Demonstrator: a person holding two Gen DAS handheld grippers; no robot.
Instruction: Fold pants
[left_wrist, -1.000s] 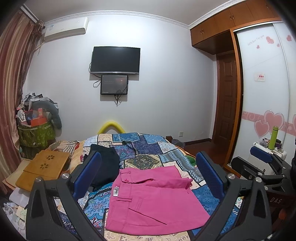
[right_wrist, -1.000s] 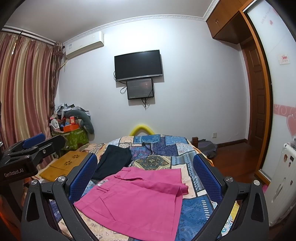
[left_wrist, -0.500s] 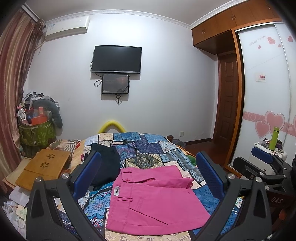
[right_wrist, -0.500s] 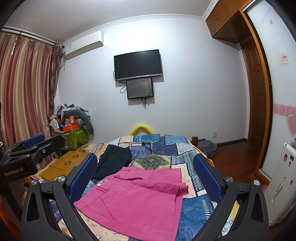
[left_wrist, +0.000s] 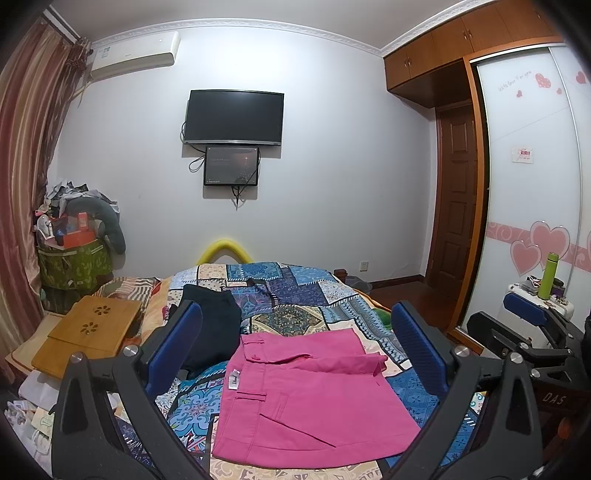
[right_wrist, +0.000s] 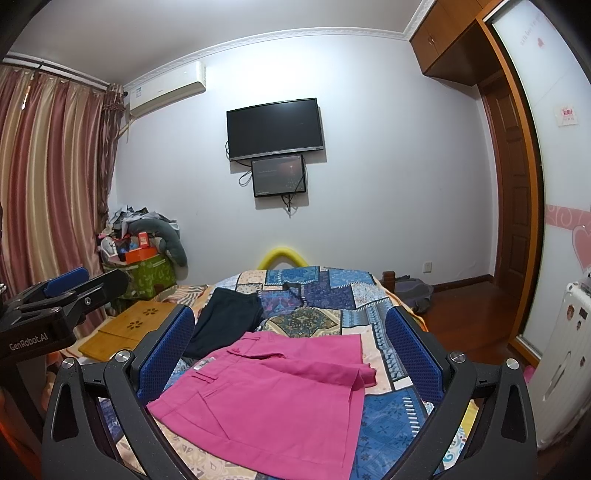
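Jaws wide; pink pants (left_wrist: 306, 391) seemingly unmoved since.

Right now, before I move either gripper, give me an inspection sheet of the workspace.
Surface: bed with patchwork cover, flat.
Job's things: pink pants lie folded on the near end, one flap doubled over on top.
Clutter: dark garment beside the pants; wooden lap tray at the bed's left.
Grippers: left gripper and right gripper hover above the pants, jaws open, empty.
Cables: loose leads under the wall TV.
Surroundings: laundry pile, wardrobe, door.
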